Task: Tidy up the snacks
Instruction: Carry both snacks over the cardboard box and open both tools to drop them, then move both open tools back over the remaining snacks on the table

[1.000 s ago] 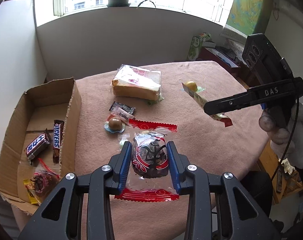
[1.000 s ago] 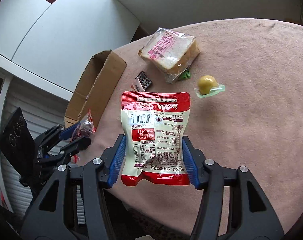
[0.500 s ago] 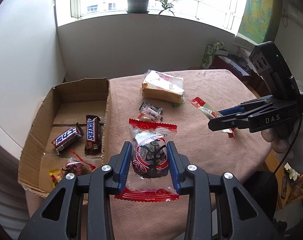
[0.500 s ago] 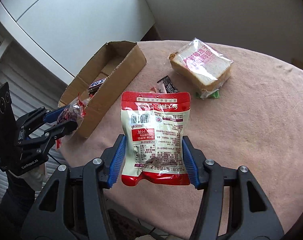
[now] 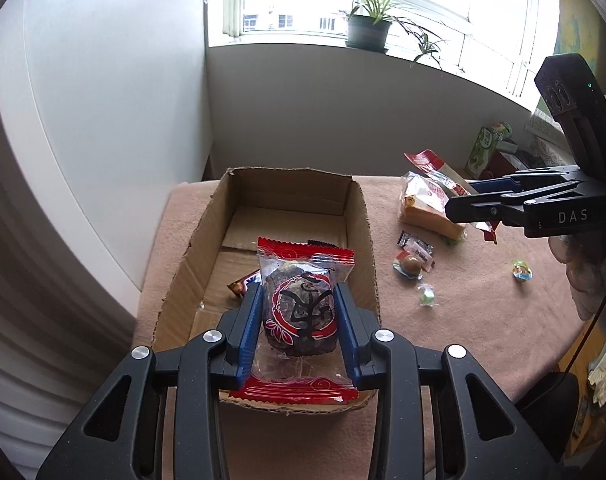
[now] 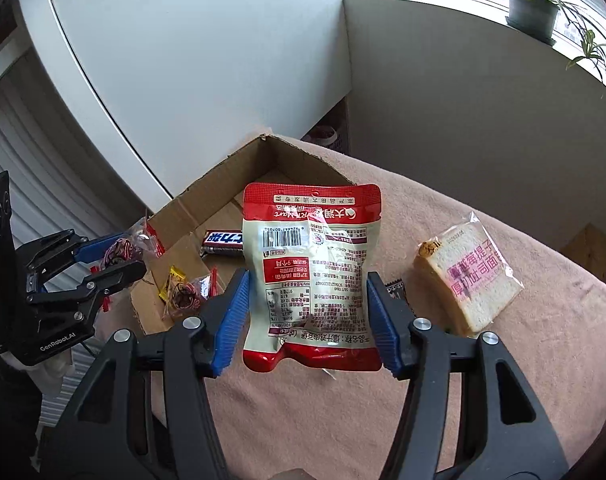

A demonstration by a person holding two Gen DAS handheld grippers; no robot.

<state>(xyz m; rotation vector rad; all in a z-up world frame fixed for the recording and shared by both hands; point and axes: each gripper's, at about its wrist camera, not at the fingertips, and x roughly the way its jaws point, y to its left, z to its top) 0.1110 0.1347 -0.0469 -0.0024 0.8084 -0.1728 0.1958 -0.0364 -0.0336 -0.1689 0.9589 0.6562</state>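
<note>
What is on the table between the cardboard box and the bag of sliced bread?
In the left wrist view, a small black candy wrapper lies on the pink tablecloth between the open cardboard box and the clear bag of sliced bread.

A pink-clothed table (image 5: 483, 320) carries a cardboard box (image 5: 367, 216), wrapped bread (image 6: 475, 280) and small sweets (image 5: 411, 268).

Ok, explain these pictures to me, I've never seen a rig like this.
A person holds two hand-held clamps, each with a camera looking along its fingers. The left view shows the left gripper shut on a wrapped cake above the box. The right view shows the right gripper shut on a red pouch. Bars and sweets lie in the box. On the table lie bread and small candies.
</note>
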